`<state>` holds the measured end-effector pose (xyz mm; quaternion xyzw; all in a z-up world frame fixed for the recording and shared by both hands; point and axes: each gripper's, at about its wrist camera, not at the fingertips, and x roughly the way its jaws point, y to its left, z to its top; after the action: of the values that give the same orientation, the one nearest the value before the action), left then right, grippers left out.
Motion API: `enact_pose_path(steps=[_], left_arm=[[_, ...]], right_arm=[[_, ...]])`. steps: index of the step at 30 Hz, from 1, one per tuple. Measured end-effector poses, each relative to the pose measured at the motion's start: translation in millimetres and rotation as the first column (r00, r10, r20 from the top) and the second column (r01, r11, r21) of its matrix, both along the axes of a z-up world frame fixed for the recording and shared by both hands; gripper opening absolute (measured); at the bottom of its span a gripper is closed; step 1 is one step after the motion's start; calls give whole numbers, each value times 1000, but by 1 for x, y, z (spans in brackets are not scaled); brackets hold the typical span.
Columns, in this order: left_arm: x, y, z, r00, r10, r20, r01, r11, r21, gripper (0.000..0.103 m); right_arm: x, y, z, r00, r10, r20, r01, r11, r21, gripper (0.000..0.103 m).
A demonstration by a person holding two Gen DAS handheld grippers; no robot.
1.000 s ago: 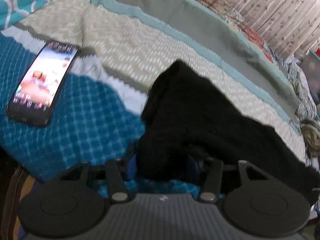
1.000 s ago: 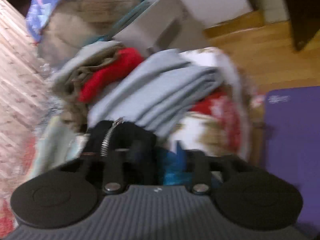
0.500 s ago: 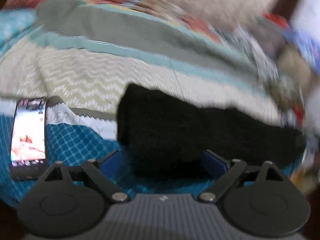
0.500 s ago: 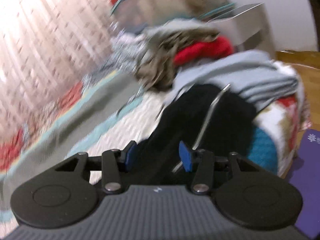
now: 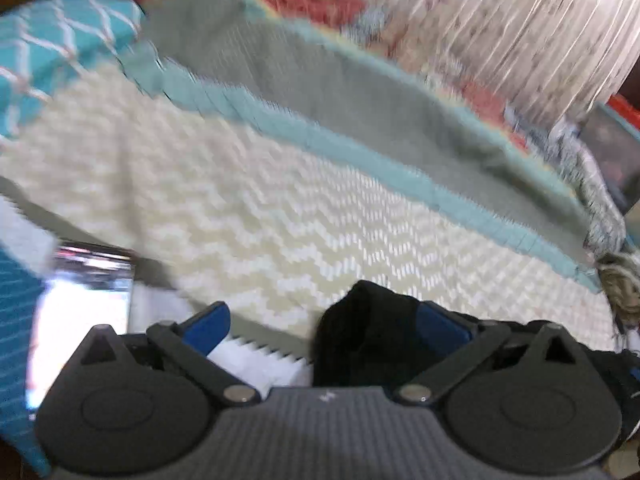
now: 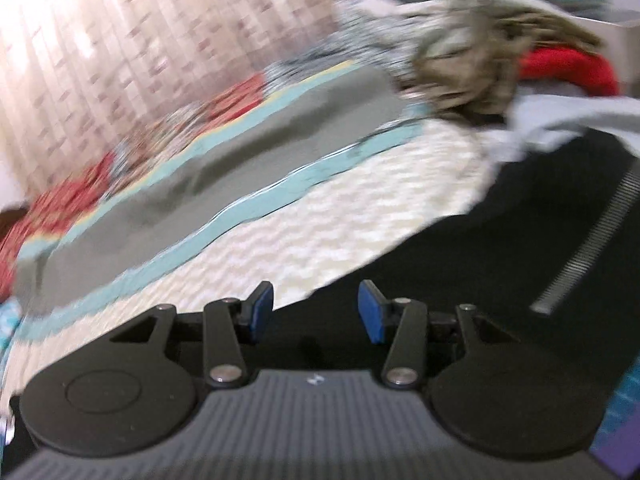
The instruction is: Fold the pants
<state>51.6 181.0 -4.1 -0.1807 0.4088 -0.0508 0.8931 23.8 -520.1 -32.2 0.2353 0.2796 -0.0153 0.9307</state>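
Note:
The black pants (image 5: 360, 344) lie on the patterned bedspread (image 5: 248, 208); one dark end pokes up between my left gripper's fingers, close to the right blue pad (image 5: 440, 326). My left gripper (image 5: 324, 326) is opening wide and its pads do not press the cloth. In the right wrist view the black pants (image 6: 500, 248) spread to the right, with a grey ribbed strip (image 6: 588, 248) running along them. My right gripper (image 6: 316, 312) hovers half open over the pants' near edge, gripping nothing.
A lit phone (image 5: 80, 304) lies on the bed left of my left gripper. A heap of clothes, brownish (image 6: 472, 68), red (image 6: 568, 68) and grey (image 6: 568, 116), sits beyond the pants. A curtain (image 6: 120, 60) hangs behind the bed.
My left gripper's jaws have spread wide, letting go of the black pants, and it has pulled back. The right gripper's view has swung from the clothes heap round to the bed and pants.

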Motion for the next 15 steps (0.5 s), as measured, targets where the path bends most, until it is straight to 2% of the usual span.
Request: enact_pose_path(steps=[2,3,4,6,8,10,13,14,15], left_arm=[[20,-26,-13,998,-61,-32,62,997,34,103],[25,-39,-17,996,-82,-31,84,994,71,98],[26,-53,-20,994,-105,-27,107,988,111,81],[24,-77,-24,991,-131,-27,134,970,201,60],[17,-86,-26,993,-118,-13,118,961,250,55],[7,-81,-24,996,-91,4,87,968,234,52],[-3,-70,-16,998,-55,29,48,978,203,49],[-9,-67,-13,998,-40,38,32,981,193,48],[-7,-66,-12,999,-28,45,19,982,187,46]], right_arm=[[15,19,2,996,87,-9,-87,996,-4,51],[22,32,1,991,133,-12,-133,991,-4,52],[32,47,3,983,183,-14,-183,983,-7,53],[56,85,5,957,289,-19,-289,957,-31,57],[81,128,5,912,409,-36,-411,909,-71,57],[103,165,1,859,507,-73,-513,850,-120,59],[131,213,-21,790,582,-194,-613,758,-224,62],[139,222,-32,761,599,-247,-646,731,-218,59],[143,227,-41,733,616,-288,-674,715,-187,37]])
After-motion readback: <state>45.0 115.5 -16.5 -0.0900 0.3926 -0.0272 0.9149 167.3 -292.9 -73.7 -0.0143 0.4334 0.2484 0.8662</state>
